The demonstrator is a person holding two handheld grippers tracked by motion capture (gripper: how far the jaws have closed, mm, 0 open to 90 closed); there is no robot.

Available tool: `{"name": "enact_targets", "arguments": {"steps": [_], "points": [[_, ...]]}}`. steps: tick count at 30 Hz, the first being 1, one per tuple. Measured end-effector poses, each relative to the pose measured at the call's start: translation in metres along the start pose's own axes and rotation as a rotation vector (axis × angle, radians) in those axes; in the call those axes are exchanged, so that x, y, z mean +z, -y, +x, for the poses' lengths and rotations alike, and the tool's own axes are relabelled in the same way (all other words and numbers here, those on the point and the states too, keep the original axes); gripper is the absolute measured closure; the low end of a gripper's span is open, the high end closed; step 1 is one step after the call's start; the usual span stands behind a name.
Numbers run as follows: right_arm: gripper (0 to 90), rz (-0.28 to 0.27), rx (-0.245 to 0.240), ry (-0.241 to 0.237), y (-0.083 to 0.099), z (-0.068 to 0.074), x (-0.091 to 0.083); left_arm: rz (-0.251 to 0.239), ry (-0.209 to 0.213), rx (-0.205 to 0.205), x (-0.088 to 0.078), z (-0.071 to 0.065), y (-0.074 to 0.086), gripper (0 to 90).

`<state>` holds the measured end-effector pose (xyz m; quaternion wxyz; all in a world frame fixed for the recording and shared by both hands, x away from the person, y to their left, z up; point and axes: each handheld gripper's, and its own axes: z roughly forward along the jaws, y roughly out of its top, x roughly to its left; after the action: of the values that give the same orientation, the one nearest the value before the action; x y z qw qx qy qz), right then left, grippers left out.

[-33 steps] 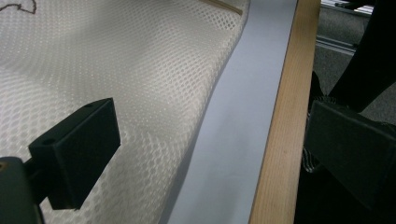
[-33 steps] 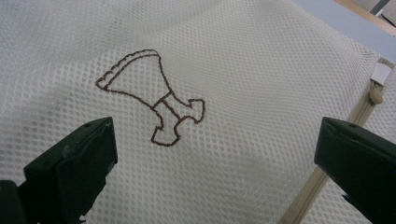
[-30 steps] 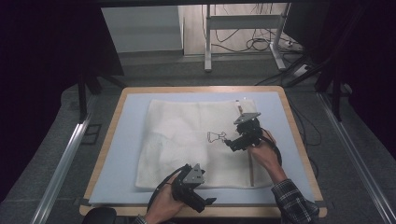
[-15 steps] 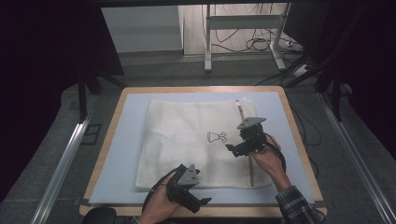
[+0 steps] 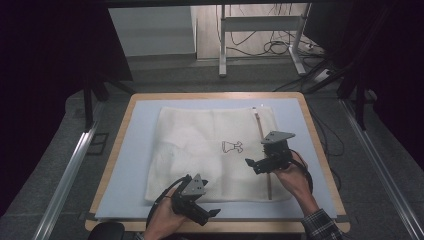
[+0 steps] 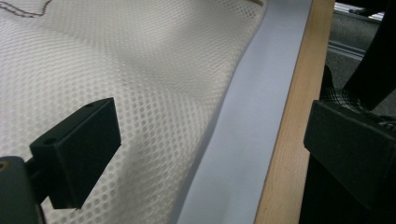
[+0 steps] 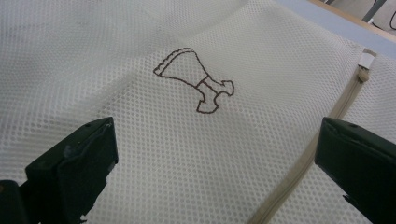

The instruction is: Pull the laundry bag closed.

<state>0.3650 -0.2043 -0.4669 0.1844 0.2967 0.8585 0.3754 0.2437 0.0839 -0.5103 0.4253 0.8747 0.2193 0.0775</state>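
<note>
Mesh of a cream laundry bag (image 5: 210,150) lay spread flat on the pale blue mat (image 5: 135,150), which covered a wooden-edged table (image 5: 322,150); the bag sat roughly in the middle of the mat, with its near edge close to the person's side. On its upper face was a small brown outline drawing (image 7: 194,79), and a beige zipper (image 7: 327,121) ran along the bag's right side, ending in a white tab (image 7: 366,58) toward the far edge.

The right gripper (image 5: 260,162) hovered over the bag's right part, just beside the zipper and near the drawing; its jaws stood wide apart, with nothing between them but mesh below, the drawing lying ahead of them and the zipper passing by one jaw. The left gripper (image 5: 207,214) was at the bag's near edge, held in the left hand (image 5: 167,220); its jaws were likewise spread wide and held nothing; one jaw was over the mesh, the other out over the table's wooden rim, with the bag's edge and a strip of mat between them.
</note>
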Motion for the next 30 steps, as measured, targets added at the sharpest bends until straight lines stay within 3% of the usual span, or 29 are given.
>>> {"name": "enact_targets", "arguments": {"steps": [8, 16, 30], "points": [[0.0, -0.001, -0.016, 0.017, 0.009, 0.008, -0.012, -0.022, -0.021, -0.036, -0.010, 0.009, 0.004, 2.7], [0.0, -0.019, 0.004, 0.008, 0.021, 0.014, -0.025, -0.046, -0.035, -0.054, -0.020, 0.014, 0.011, 2.4], [0.0, -0.022, -0.006, 0.018, 0.042, 0.025, -0.044, -0.005, -0.098, -0.068, -0.034, 0.019, 0.022, 2.2]]}}
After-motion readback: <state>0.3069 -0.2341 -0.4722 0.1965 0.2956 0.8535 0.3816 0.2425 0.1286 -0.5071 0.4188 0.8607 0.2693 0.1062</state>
